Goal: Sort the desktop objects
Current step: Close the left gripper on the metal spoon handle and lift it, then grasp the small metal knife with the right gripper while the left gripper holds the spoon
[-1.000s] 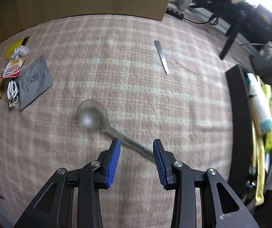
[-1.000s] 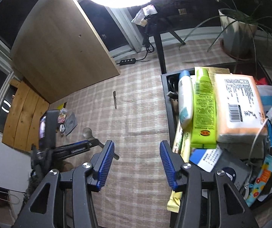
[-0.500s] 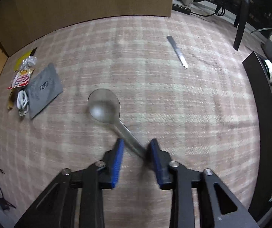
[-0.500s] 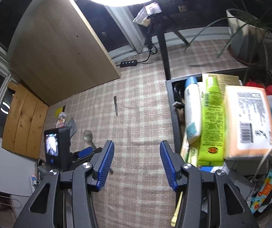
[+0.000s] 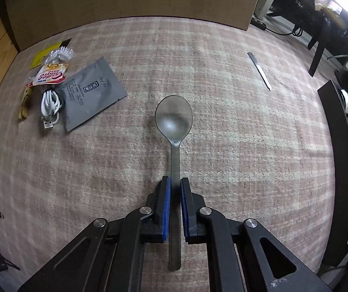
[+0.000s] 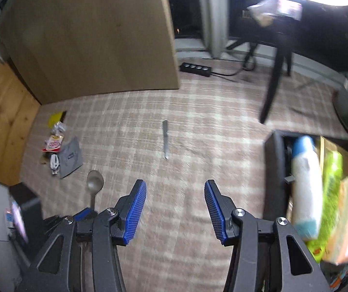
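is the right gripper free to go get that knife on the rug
Probably yes: the right gripper is open and empty, and only bare rug lies between it and the knife.

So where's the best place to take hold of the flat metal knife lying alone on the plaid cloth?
Probably mid-length on the knife, coming straight down from above with the right tongs, pads across its narrow width. It lies flat and thin, long edges clear of everything else.
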Available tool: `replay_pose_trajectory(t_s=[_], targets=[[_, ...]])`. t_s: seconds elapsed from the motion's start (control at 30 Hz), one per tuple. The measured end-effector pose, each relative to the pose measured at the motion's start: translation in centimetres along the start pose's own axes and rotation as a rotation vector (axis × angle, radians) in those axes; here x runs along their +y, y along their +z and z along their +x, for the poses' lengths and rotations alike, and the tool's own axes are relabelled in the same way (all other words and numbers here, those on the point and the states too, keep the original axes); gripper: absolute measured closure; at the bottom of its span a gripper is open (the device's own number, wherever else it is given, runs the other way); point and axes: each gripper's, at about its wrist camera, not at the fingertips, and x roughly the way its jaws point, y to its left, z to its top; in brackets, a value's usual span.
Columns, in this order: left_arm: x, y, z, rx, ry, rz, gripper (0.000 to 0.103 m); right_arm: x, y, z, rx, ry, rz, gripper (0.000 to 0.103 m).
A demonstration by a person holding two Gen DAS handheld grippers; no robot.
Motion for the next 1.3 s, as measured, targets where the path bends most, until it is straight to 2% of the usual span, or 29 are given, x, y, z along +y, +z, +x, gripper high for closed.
replay_pose_trajectory(t_s=[0.2, 0.47, 0.57, 0.77, 0.93, 1.13, 1.17, 1.2, 1.23, 1.27, 1.3], targets=[[1.9, -0.2, -0.1, -0.003, -0.025, 0.010, 0.094, 2.0, 2.7, 3.6, 0.031, -0.033, -0.030, 0.057], [4.4, -0.3, -0.8, 0.000, -0.055, 0.007, 0.094, 1.0, 5.4, 8.5, 0.109, -0.012, 0.010, 0.057], [4.8, -0.6, -1.0, -0.002, -0.052, 0.012, 0.094, 0.4, 6.3, 9.6, 0.122, -0.020, 0.018, 0.057], [6.3, -1.0, -1.6, 0.003, -0.080, -0.004, 0.094, -0.4, 7.3, 11.7, 0.162, 0.015, 0.041, 0.057], [7.4, -1.5, -2.1, 0.002, -0.088, -0.015, 0.094, -0.1, 7.8, 12.4, 0.148, -0.023, 0.006, 0.057], [8.3, -2.1, -2.5, 0.000, -0.099, -0.032, 0.094, 2.3, 7.3, 12.5, 0.114, -0.113, -0.145, 0.069], [8.3, -2.2, -2.6, -0.001, -0.098, -0.034, 0.094, 2.4, 7.1, 12.4, 0.111, -0.113, -0.152, 0.074], [8.3, -2.2, -2.7, -0.001, -0.097, -0.035, 0.094, 2.5, 7.0, 12.3, 0.112, -0.108, -0.159, 0.084], [8.5, -2.4, -2.8, -0.002, -0.096, -0.035, 0.094, 2.6, 6.8, 12.2, 0.119, -0.101, -0.174, 0.088], [8.6, -2.5, -2.9, -0.002, -0.096, -0.036, 0.094, 2.6, 6.6, 12.1, 0.127, -0.089, -0.182, 0.097], [8.7, -2.7, -3.0, -0.002, -0.097, -0.039, 0.094, 2.5, 6.4, 12.0, 0.132, -0.081, -0.184, 0.097]])
